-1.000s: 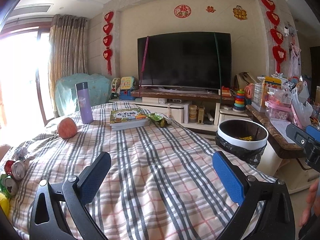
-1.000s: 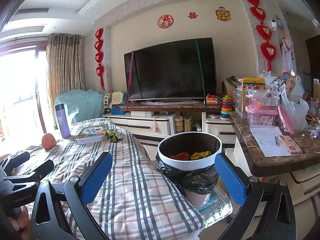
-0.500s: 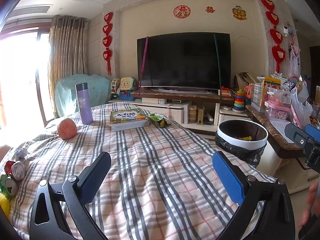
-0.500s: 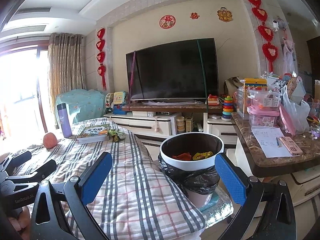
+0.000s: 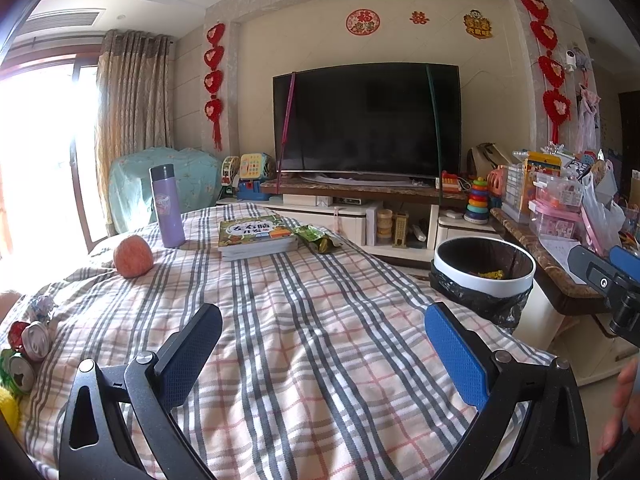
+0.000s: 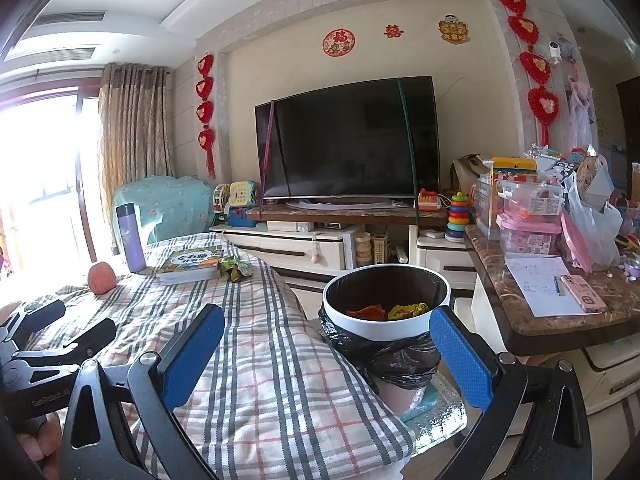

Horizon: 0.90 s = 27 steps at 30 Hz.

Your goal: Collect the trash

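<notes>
A white bin with a black liner stands on the floor at the table's right side, with red and yellow wrappers inside. A green crumpled wrapper lies on the plaid cloth beside the book. Crushed cans lie at the table's left edge. My left gripper is open and empty above the cloth. My right gripper is open and empty, in front of the bin.
A book, a purple flask and an orange fruit sit at the table's far end. A cluttered marble counter stands right of the bin. The TV cabinet is behind.
Both grippers have stayed open and nearly still. The right wrist view has shifted slightly, bringing the bin a little closer.
</notes>
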Available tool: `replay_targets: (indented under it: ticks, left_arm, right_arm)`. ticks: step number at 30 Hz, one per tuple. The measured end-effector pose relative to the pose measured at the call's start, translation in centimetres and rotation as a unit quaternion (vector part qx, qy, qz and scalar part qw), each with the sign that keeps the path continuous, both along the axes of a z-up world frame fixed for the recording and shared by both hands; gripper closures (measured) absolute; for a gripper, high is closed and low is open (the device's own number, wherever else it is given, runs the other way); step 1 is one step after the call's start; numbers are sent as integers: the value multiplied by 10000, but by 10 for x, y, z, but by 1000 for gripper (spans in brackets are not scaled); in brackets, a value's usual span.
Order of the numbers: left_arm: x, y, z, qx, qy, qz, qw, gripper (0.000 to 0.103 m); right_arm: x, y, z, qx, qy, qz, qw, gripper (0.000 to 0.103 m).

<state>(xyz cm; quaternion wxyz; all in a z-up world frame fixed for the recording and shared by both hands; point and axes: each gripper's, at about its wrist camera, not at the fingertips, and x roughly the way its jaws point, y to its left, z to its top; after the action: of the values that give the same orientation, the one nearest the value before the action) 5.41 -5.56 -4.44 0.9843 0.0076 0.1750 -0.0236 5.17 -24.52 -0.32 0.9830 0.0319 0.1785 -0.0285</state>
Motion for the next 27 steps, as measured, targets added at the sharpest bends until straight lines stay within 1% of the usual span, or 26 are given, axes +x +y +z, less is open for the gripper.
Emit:
replay_targets:
  ticks: [27]
  left_arm:
    - [6, 4, -6, 16, 67, -46, 10000, 1]
  right_arm:
    - [2, -1, -3, 10, 65, 46, 10000, 0]
